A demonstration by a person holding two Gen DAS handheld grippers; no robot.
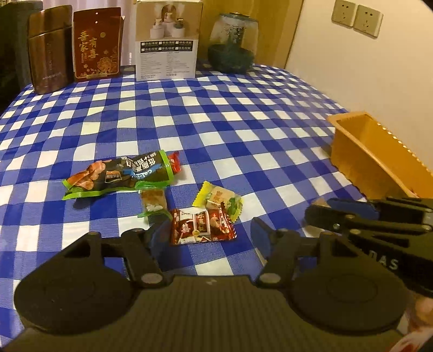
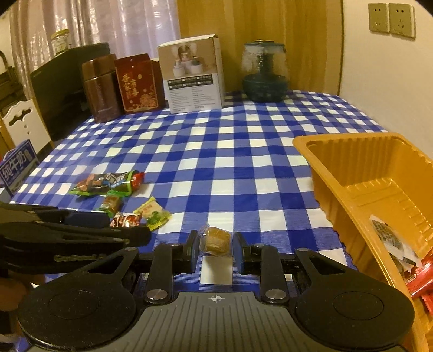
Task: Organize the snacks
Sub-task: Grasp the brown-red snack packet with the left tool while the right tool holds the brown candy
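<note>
The left gripper (image 1: 209, 232) is spread wide around a small red shiny snack packet (image 1: 201, 227) on the blue and white checked tablecloth (image 1: 216, 130). The right gripper (image 2: 215, 247) pinches a little brown cake in clear wrap (image 2: 215, 241). The orange plastic tray (image 2: 338, 173) sits just right of it.

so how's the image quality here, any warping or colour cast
Left wrist view: fisheye bends the checked tablecloth into curves, corners dark, warm dim light, print on the white box soft. Right wrist view: same bowing, yellow cast, curtain slightly washed out.
</note>
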